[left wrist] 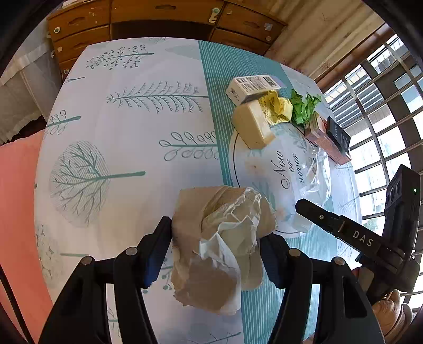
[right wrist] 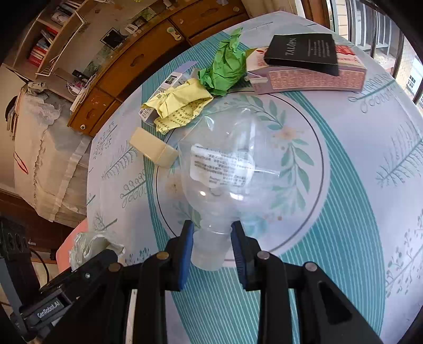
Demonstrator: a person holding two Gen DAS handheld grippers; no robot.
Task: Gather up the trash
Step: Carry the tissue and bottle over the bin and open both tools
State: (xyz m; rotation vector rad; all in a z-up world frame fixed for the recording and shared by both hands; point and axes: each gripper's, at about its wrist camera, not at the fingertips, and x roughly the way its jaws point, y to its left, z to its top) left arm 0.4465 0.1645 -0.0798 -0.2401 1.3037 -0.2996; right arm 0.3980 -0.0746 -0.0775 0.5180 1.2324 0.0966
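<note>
My left gripper (left wrist: 215, 246) is shut on a crumpled wad of brown and white paper (left wrist: 227, 211), held above the tree-print tablecloth (left wrist: 119, 119). My right gripper (right wrist: 211, 238) is shut on the neck of a clear plastic bottle (right wrist: 224, 169), which lies over a round floral plate (right wrist: 304, 158). Around the plate's far rim lie a green paper ball (right wrist: 224, 66), yellow printed paper (right wrist: 179, 105), a cream box (right wrist: 153, 149), a white barcode box (left wrist: 253, 87) and a black box (right wrist: 304, 53) on top of a pink carton (right wrist: 312, 76).
A wooden chest of drawers (left wrist: 158, 18) stands behind the table. A barred window (left wrist: 383, 105) runs along the right side. A pink surface (left wrist: 15, 211) lies beyond the table's left edge. The left half of the cloth holds no objects.
</note>
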